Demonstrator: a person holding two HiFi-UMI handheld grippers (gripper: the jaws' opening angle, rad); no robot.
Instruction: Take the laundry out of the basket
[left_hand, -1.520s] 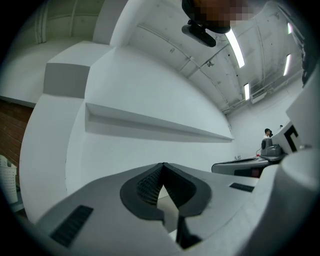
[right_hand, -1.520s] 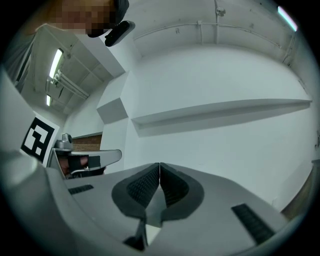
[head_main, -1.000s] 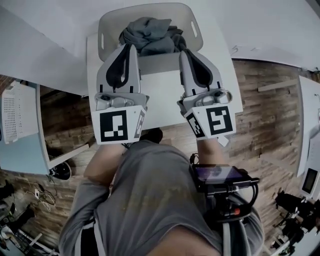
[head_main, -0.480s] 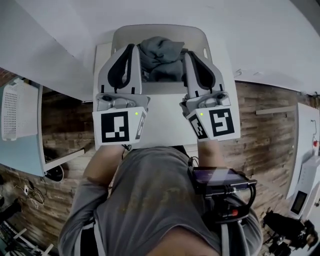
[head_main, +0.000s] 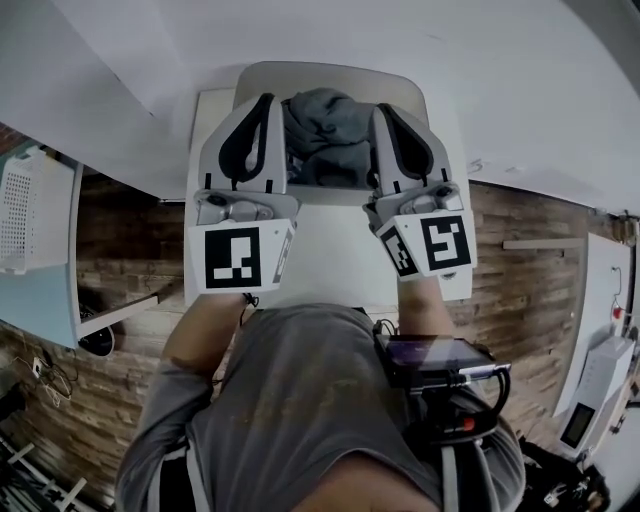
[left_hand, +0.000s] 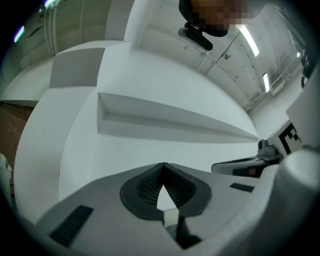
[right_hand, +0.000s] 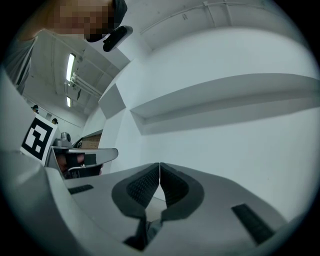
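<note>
A white laundry basket (head_main: 330, 77) stands at the far end of a white table (head_main: 330, 245), against the wall. Grey laundry (head_main: 325, 135) is heaped inside it. My left gripper (head_main: 262, 100) hovers over the basket's left side and my right gripper (head_main: 384, 108) over its right side, with the laundry between them. Both are shut and hold nothing. In the left gripper view the shut gripper (left_hand: 163, 165) faces only a white wall and ledge (left_hand: 170, 117). The right gripper view shows the same: my shut gripper (right_hand: 159, 164) before the white wall, with no laundry in sight.
A white wall rises right behind the basket. Wooden floor (head_main: 520, 250) lies on both sides of the table. At the left stand a white perforated crate (head_main: 25, 205) and a pale blue surface. White furniture (head_main: 600, 330) stands at the right edge.
Both grippers have moved forward from over the table to either side of the laundry in the basket. Their jaws stayed shut.
</note>
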